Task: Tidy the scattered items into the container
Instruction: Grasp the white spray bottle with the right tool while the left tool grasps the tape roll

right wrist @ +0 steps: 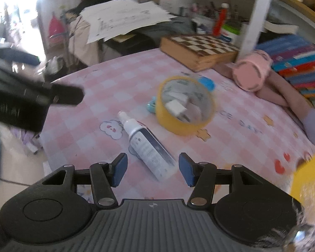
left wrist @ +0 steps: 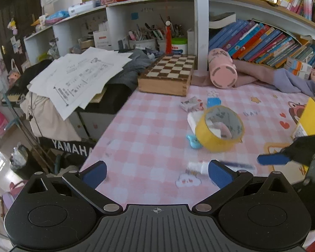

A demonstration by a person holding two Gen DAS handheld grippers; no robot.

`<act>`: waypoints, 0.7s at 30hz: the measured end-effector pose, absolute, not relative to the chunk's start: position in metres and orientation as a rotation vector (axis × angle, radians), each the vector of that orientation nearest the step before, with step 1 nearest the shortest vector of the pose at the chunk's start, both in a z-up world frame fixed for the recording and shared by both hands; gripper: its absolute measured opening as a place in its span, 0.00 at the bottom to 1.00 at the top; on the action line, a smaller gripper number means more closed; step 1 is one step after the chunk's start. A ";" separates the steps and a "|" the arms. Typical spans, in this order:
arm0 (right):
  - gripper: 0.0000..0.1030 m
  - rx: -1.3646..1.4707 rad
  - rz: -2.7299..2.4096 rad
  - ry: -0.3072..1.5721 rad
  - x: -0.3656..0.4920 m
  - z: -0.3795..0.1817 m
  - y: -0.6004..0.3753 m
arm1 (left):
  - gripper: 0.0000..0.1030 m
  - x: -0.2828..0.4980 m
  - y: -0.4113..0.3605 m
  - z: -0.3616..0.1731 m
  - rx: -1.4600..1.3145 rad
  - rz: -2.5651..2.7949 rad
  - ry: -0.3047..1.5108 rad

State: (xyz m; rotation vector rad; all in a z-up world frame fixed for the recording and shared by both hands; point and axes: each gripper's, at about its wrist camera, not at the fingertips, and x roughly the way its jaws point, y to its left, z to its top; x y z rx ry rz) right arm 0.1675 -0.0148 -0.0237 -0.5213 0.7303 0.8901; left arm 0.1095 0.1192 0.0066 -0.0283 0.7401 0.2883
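Note:
A white spray bottle (right wrist: pixel 146 145) with a dark label lies on the pink checked tablecloth, just ahead of my open, empty right gripper (right wrist: pixel 152 169). It shows blurred in the left wrist view (left wrist: pixel 201 166). A yellow tape roll (right wrist: pixel 184 109) stands on edge beyond it, also in the left wrist view (left wrist: pixel 219 129). A small turquoise item (left wrist: pixel 193 141) and a white packet (left wrist: pixel 191 104) lie near the roll. My left gripper (left wrist: pixel 157 174) is open and empty over the cloth. The yellow container (left wrist: pixel 313 118) sits at the right edge.
A wooden chess box (left wrist: pixel 168 74) and a pink cylinder case (left wrist: pixel 222 69) lie at the back. A white lamp post (left wrist: pixel 201 25) rises behind them. Books (left wrist: pixel 266 42) and cloths line the back right. Papers (left wrist: pixel 82 77) pile at the left, beyond the table edge.

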 end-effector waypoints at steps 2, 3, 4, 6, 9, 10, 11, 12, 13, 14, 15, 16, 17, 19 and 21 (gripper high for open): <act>0.51 -0.542 0.905 0.728 0.174 -0.028 -0.006 | 1.00 0.119 0.124 0.010 -0.028 0.287 0.738; 0.50 -0.550 0.906 0.734 0.178 -0.030 -0.003 | 1.00 0.124 0.127 0.011 -0.031 0.286 0.741; 0.49 -0.555 0.908 0.740 0.181 -0.032 0.000 | 1.00 0.130 0.129 0.012 -0.031 0.288 0.745; 0.46 -0.564 0.915 0.753 0.186 -0.037 0.006 | 1.00 0.141 0.132 0.012 -0.020 0.290 0.755; 0.45 -0.574 0.917 0.766 0.190 -0.043 0.009 | 1.00 0.159 0.133 0.009 0.012 0.258 0.772; 0.44 -0.570 0.922 0.772 0.191 -0.044 0.009 | 1.00 0.165 0.131 0.008 0.023 0.243 0.776; 0.43 -0.565 0.929 0.772 0.192 -0.045 0.007 | 1.00 0.171 0.129 0.006 0.031 0.227 0.780; 0.41 -0.567 0.935 0.769 0.192 -0.044 0.005 | 0.99 0.178 0.127 0.004 0.037 0.210 0.786; 0.40 -0.570 0.935 0.770 0.192 -0.044 0.004 | 0.99 0.185 0.125 0.002 0.040 0.195 0.792; 0.35 -0.570 0.933 0.774 0.192 -0.044 0.001 | 0.99 0.192 0.122 0.000 0.046 0.178 0.795; 0.32 -0.570 0.931 0.783 0.192 -0.043 -0.002 | 0.95 0.199 0.118 -0.002 0.056 0.155 0.797; 0.31 -0.570 0.925 0.795 0.193 -0.042 -0.005 | 0.92 0.205 0.114 -0.004 0.067 0.136 0.801; 0.30 -0.569 0.914 0.815 0.193 -0.041 -0.010 | 0.88 0.211 0.110 -0.007 0.079 0.120 0.805; 0.30 -0.566 0.890 0.857 0.192 -0.038 -0.021 | 0.79 0.222 0.104 -0.012 0.095 0.093 0.814; 0.30 -0.552 0.857 0.892 0.192 -0.036 -0.033 | 0.65 0.231 0.101 -0.018 0.093 0.066 0.835</act>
